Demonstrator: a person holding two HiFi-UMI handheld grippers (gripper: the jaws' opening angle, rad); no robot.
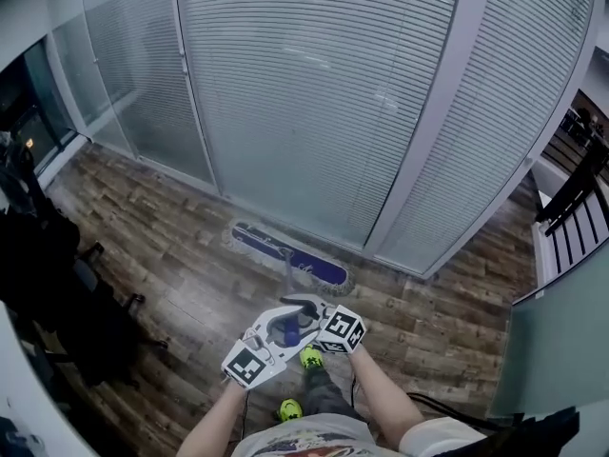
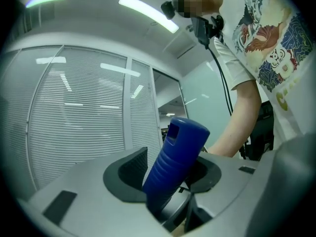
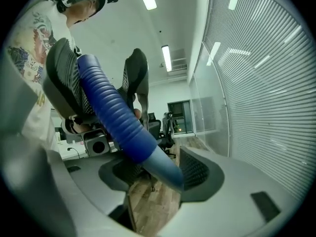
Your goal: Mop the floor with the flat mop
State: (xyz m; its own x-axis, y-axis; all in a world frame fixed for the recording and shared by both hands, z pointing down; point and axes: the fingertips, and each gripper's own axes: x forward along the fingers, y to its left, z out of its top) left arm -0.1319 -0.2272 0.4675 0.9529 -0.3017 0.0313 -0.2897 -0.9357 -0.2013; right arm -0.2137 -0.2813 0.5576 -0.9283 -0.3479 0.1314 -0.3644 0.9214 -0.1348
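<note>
The flat mop's blue head [image 1: 288, 252] lies on the wood floor close to the glass wall. Its thin pole [image 1: 285, 272] rises toward me to a blue ribbed handle [image 1: 288, 329]. My left gripper [image 1: 274, 333] and right gripper [image 1: 306, 324] meet at that handle, just above my green shoes. In the left gripper view the handle's capped top end [image 2: 177, 154] stands tilted between the pads of the left gripper [image 2: 170, 174], which is shut on it. In the right gripper view the ribbed handle [image 3: 111, 110] slants through the right gripper [image 3: 158, 174], shut on it where the grip meets the pale pole.
A glass wall with lowered blinds [image 1: 314, 93] runs along the far side. Black office chairs [image 1: 57, 293] stand at the left. A white slatted bench [image 1: 571, 227] is at the right. A black cable [image 1: 447, 409] lies on the floor by my right arm.
</note>
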